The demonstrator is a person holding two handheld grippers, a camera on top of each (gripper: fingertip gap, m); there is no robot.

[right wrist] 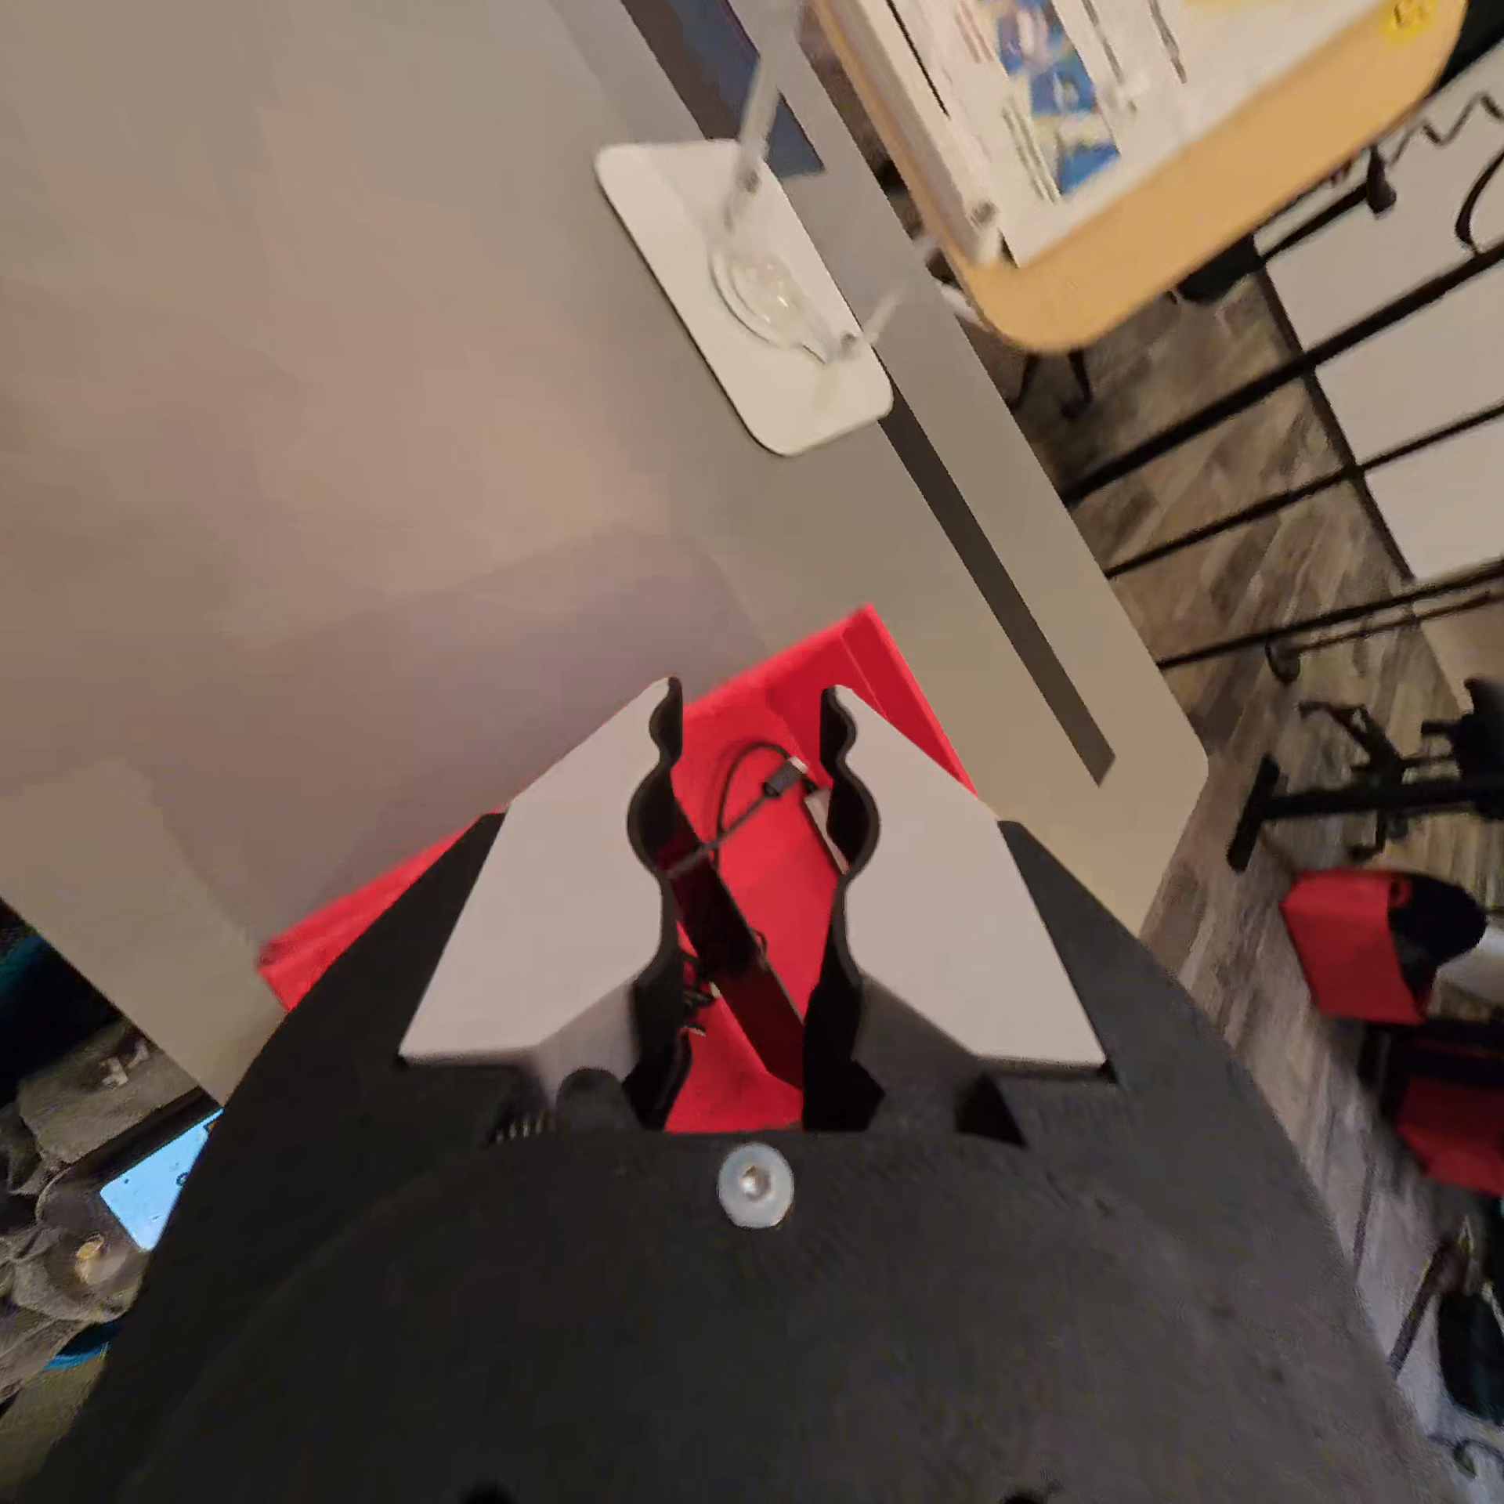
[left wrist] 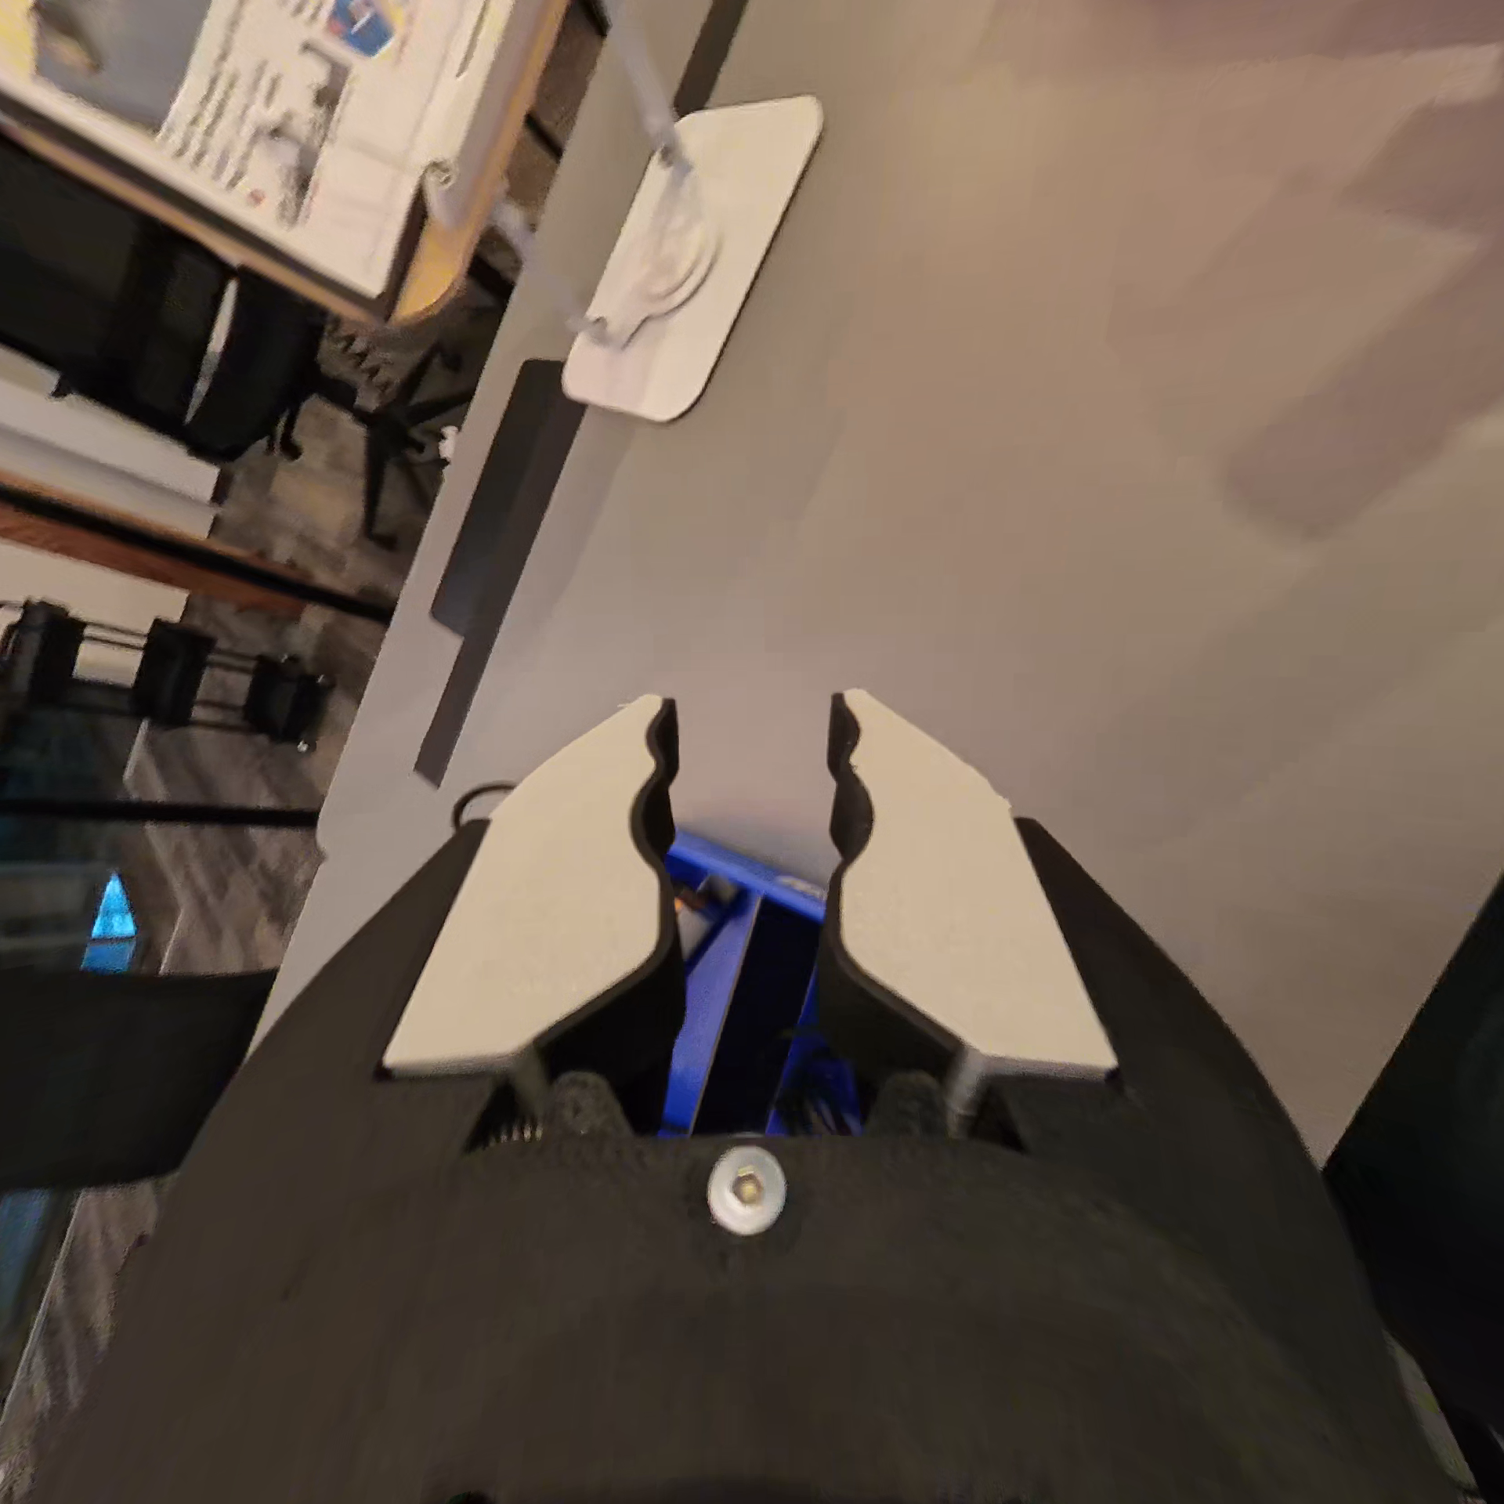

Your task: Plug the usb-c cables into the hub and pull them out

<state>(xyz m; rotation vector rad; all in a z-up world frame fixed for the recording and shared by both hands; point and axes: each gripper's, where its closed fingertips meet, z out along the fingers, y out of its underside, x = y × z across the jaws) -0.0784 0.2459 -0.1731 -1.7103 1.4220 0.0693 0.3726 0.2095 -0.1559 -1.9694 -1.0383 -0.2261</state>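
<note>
In the right wrist view a red bin [right wrist: 814, 675] sits on the grey table under my right gripper [right wrist: 747, 700]. Inside it lies a black usb-c cable [right wrist: 736, 793] with its plug [right wrist: 783, 780] beside a pale flat piece [right wrist: 822, 814], perhaps the hub. The right gripper is open and empty, held above the bin. In the left wrist view my left gripper [left wrist: 753, 716] is open and empty above a blue bin [left wrist: 732, 936], whose contents are mostly hidden by the fingers. No hub shows clearly.
A white stand base [left wrist: 692, 252] with a clear post stands at the table's far edge; it also shows in the right wrist view [right wrist: 732, 285]. A dark slot [left wrist: 496, 504] runs along the table edge. Beyond are a wooden table [right wrist: 1139, 203], chairs and floor. My right fingertips sit around 45 cm from my left ones.
</note>
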